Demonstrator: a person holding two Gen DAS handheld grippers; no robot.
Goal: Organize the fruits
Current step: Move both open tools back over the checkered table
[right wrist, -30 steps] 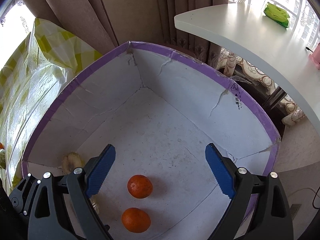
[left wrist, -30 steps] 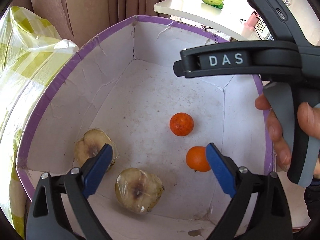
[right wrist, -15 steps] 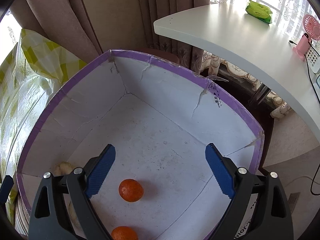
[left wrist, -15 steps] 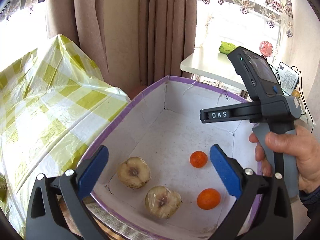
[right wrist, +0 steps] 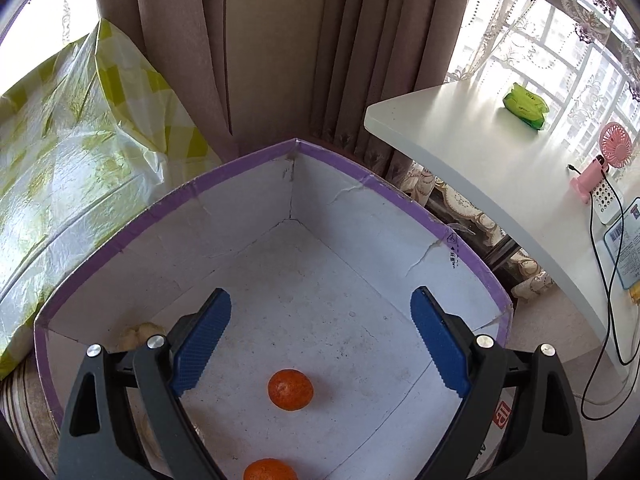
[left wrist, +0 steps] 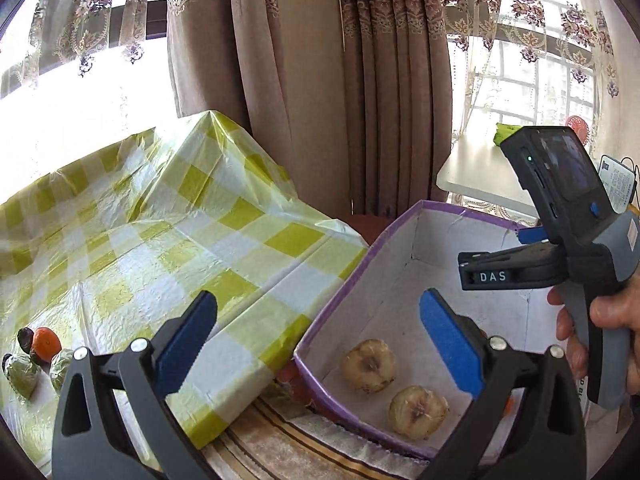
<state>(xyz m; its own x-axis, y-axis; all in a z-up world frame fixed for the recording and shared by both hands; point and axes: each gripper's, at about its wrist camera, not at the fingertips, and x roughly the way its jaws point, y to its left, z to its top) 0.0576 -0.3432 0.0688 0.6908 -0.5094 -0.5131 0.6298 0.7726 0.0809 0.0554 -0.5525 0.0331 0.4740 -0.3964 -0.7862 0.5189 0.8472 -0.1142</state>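
Observation:
A white box with a purple rim (left wrist: pixel 332 304) (right wrist: pixel 224 174) holds two wrapped pale fruit halves (left wrist: pixel 368 365) (left wrist: pixel 418 406) and two oranges (right wrist: pixel 290 389) (right wrist: pixel 270 470). My left gripper (left wrist: pixel 320 336) is open and empty, raised above the box's left rim. My right gripper (right wrist: pixel 320 336) is open and empty above the box, over the oranges; its body shows in the left wrist view (left wrist: pixel 560 248). On the checked tablecloth (left wrist: pixel 160 248) at far left lie an orange (left wrist: pixel 46 345) and green wrapped fruits (left wrist: pixel 22 374).
Brown curtains (left wrist: pixel 340 80) hang behind. A white desk (right wrist: pixel 480 160) at the right carries a green packet (right wrist: pixel 525 106), a pink fan (right wrist: pixel 604 160) and cables. A striped cloth (left wrist: pixel 280 440) lies under the box.
My left gripper has risen and pulled back to the left out of the box, so the table now shows. My right gripper has also lifted a little above the box.

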